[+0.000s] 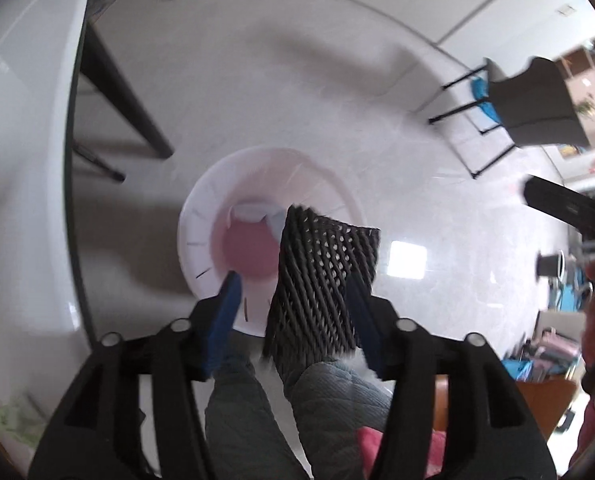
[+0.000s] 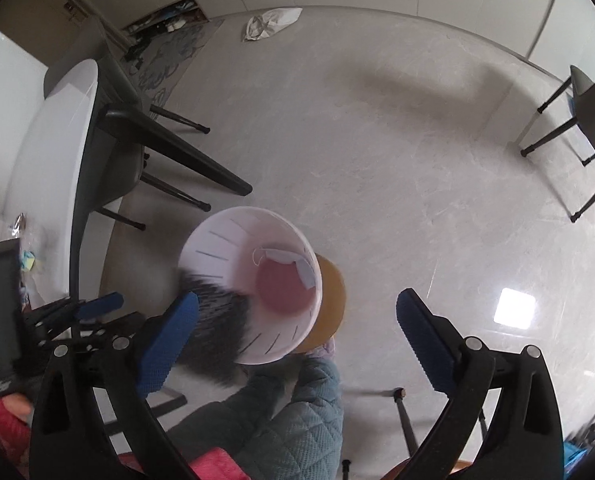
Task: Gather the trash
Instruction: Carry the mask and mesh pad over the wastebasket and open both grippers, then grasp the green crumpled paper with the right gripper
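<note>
A white slotted trash bin (image 1: 201,236) stands on the floor below me; pale paper scraps lie on its pink bottom. My left gripper (image 1: 293,304) is open above the bin's near rim. A black foam mesh sleeve (image 1: 321,280) hangs loose between its blue pads (image 1: 227,312), leaning on the right pad. In the right wrist view the same bin (image 2: 233,248) stands on a round wooden stool (image 2: 331,300), and the mesh sleeve (image 2: 217,320) shows blurred at the bin's left rim. My right gripper (image 2: 297,332) is open and empty above the bin.
A white table (image 2: 53,168) with black legs is at the left, with a dark chair (image 2: 125,160) tucked under it. Another chair (image 1: 537,108) stands at the right. A crumpled white bag (image 2: 271,22) lies on the far floor. My quilted trouser legs (image 2: 297,420) are below.
</note>
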A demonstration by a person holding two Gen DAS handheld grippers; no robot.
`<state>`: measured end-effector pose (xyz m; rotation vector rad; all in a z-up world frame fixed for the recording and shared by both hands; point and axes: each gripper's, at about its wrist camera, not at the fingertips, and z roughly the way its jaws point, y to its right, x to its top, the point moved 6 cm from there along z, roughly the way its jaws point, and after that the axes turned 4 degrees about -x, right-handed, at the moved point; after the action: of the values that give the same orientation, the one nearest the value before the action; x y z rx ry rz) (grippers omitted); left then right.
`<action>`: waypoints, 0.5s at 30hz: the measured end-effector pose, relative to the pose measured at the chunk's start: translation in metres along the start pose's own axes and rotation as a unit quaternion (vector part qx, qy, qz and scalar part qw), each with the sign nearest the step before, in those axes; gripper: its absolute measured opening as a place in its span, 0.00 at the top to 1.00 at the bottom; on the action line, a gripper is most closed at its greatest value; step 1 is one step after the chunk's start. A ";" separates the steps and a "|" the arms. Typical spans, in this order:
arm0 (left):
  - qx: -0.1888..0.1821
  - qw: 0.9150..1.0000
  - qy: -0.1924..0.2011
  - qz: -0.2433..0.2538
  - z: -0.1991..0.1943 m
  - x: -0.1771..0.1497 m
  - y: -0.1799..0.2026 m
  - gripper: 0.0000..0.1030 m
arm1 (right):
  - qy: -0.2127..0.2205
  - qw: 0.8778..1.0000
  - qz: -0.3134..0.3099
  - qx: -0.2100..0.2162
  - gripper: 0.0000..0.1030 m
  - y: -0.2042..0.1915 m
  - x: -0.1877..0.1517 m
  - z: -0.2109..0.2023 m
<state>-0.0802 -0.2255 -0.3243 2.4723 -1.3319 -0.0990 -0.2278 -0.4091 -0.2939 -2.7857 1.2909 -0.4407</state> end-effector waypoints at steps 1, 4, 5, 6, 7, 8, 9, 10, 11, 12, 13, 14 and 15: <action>0.002 1.000 -0.002 -0.008 -0.001 -0.006 -0.004 0.47 | -0.001 1.000 -0.002 0.003 0.04 -0.002 0.000 0.001; 0.029 0.999 0.017 -0.027 -0.016 -0.006 -0.012 0.41 | -0.001 1.000 -0.012 0.010 0.04 -0.003 0.007 -0.004; 0.038 0.999 0.027 -0.029 -0.023 -0.003 -0.010 0.40 | 0.001 1.000 -0.019 0.013 0.04 -0.007 0.012 -0.007; 0.046 0.998 0.044 -0.030 -0.043 -0.001 -0.008 0.38 | 0.004 1.000 -0.024 0.016 0.04 -0.011 0.014 -0.010; 0.052 0.997 0.054 -0.032 -0.056 0.000 -0.010 0.31 | 0.010 0.999 -0.034 0.021 0.04 -0.018 0.018 -0.016; 0.058 0.995 0.069 -0.034 -0.075 -0.002 -0.010 0.25 | 0.015 0.999 -0.042 0.024 0.04 -0.023 0.019 -0.022; 0.065 0.993 0.092 -0.038 -0.098 -0.003 -0.010 0.24 | 0.023 0.998 -0.056 0.030 0.04 -0.033 0.023 -0.030; 0.072 0.990 0.117 -0.043 -0.122 -0.004 -0.011 0.22 | 0.032 0.996 -0.070 0.035 0.04 -0.045 0.027 -0.038; 0.080 0.986 0.138 -0.049 -0.145 -0.008 -0.013 0.16 | 0.039 0.995 -0.082 0.038 0.04 -0.053 0.029 -0.044; 0.088 0.983 0.151 -0.055 -0.160 -0.010 -0.016 0.13 | 0.051 0.993 -0.101 0.043 0.04 -0.067 0.032 -0.055; 0.096 0.978 0.172 -0.065 -0.181 -0.015 -0.020 0.11 | 0.062 0.989 -0.121 0.048 0.04 -0.083 0.034 -0.065; 0.104 0.971 0.199 -0.079 -0.207 -0.022 -0.026 0.09 | 0.072 0.986 -0.143 0.054 0.04 -0.099 0.035 -0.075; 0.111 0.967 0.214 -0.089 -0.221 -0.027 -0.031 0.07 | 0.078 0.982 -0.159 0.058 0.03 -0.112 0.036 -0.081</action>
<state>-0.0229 -0.1313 -0.1280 2.5881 -0.9810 0.5394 -0.1449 -0.3567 -0.1907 -2.9108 0.8060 -0.7367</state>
